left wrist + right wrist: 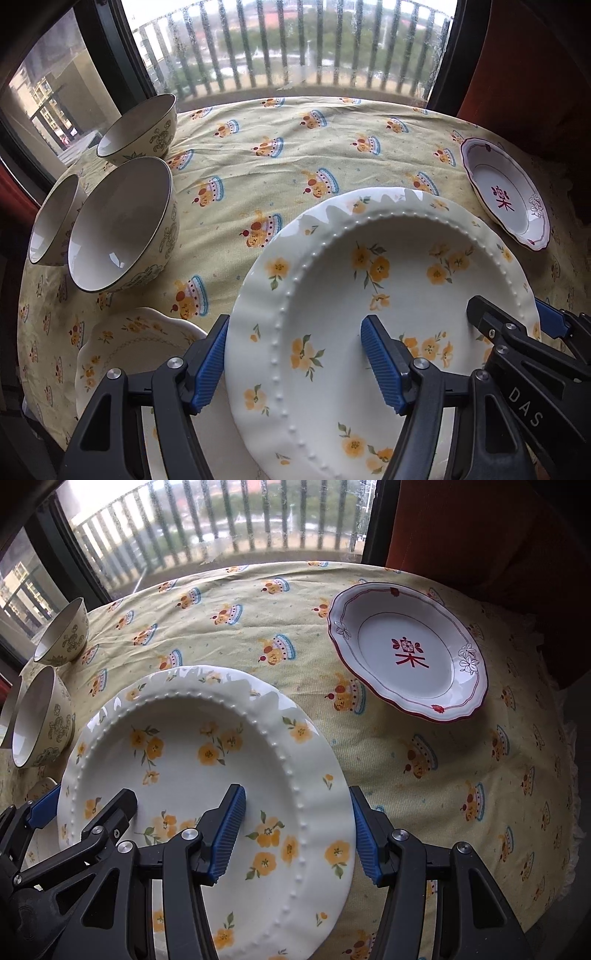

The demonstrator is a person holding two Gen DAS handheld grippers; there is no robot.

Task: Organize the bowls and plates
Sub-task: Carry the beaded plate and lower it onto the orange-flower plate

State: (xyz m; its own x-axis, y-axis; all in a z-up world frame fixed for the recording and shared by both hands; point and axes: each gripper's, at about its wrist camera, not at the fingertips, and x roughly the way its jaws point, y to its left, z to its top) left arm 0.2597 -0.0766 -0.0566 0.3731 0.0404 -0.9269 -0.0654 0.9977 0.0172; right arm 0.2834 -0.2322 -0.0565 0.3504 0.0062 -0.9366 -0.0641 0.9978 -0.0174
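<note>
**A:** Tool check, L (295,319) and R (295,790) – what are they doing?

**B:** Both are clamping the yellow-flower plate (369,258) on opp. rims. L tool is straddling the left rim, one pad outside the edge and the other inside the well. R tool is mirroring that on the right rim. Jaws are standing partway apart w/ the rim btwn the pads.

**A:** Where's the plate sitting?

**B:** Looks like it isn't sitting. It's hanging btwn the two tools, tilting slightly, over the near part of the bench (295,147).

**A:** Which way is a stack spot lying?

**B:** Two options. The scalloped plate (122,343) is lying on the bench just left of L tool, and the held plate's left rim is overlapping it. It's carrying similar yellow flowers, so prob. the match. The red-rim plate (406,653) is lying well apart, fwd and right, on R tool's side.

**A:** Bowls?

**B:** Three bowls (122,225) are clustering far left, beyond the scalloped plate, so a leftward carry is heading toward them.

**A:** So L side is leading?

**B:** I'm guessing yes. It's a short shift left, and both tools are needing to go together to keep the plate level.
</note>
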